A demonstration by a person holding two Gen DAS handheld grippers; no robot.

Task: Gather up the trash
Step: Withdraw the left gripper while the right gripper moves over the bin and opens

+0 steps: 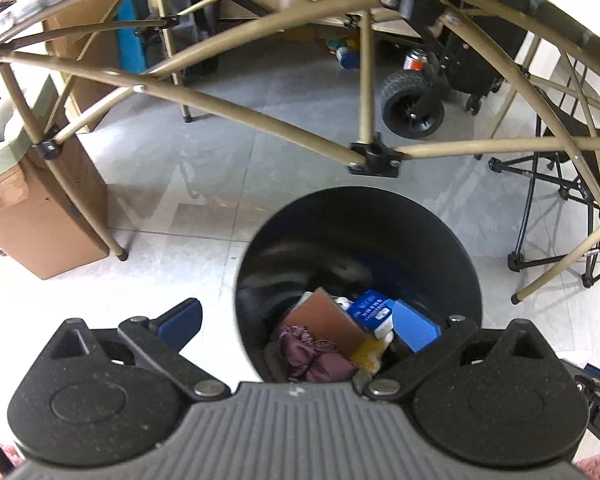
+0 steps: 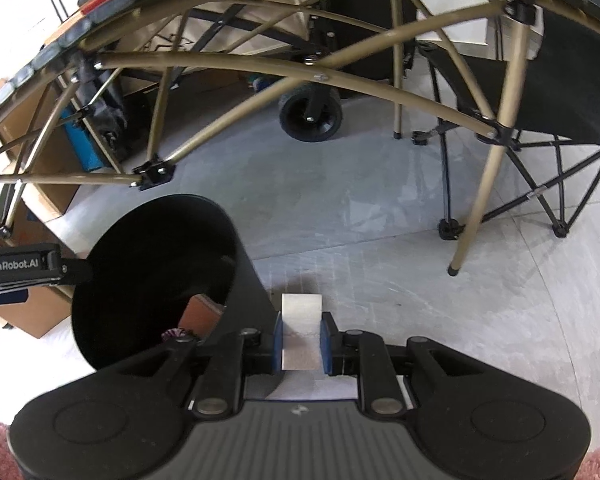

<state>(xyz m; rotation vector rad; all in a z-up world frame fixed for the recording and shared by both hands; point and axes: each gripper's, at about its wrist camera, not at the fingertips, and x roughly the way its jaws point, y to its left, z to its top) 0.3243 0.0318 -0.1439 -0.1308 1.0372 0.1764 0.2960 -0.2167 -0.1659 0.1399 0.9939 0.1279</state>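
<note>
Your left gripper [image 1: 300, 320] hangs over the black bin [image 1: 452, 240] with its jaws spread wide and nothing between them; the bin already holds a brown carton [image 1: 328, 316], a blue-and-white pack [image 1: 370, 308] and a purple wrapper [image 1: 312, 354]. Your right gripper [image 2: 301, 340] is clamped on a pale flat piece of trash [image 2: 301, 316], just beside the bin's [image 2: 240, 280] wall, above the grey floor [image 2: 380, 240].

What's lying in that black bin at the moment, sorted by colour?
Inside the round black plastic bin, as far as shows:
Brown flat cardboard piece: 1
Blue-and-white printed carton: 1
Purple crumpled shiny wrapper: 1
Yellow scrap: 1
Total: 4
</note>
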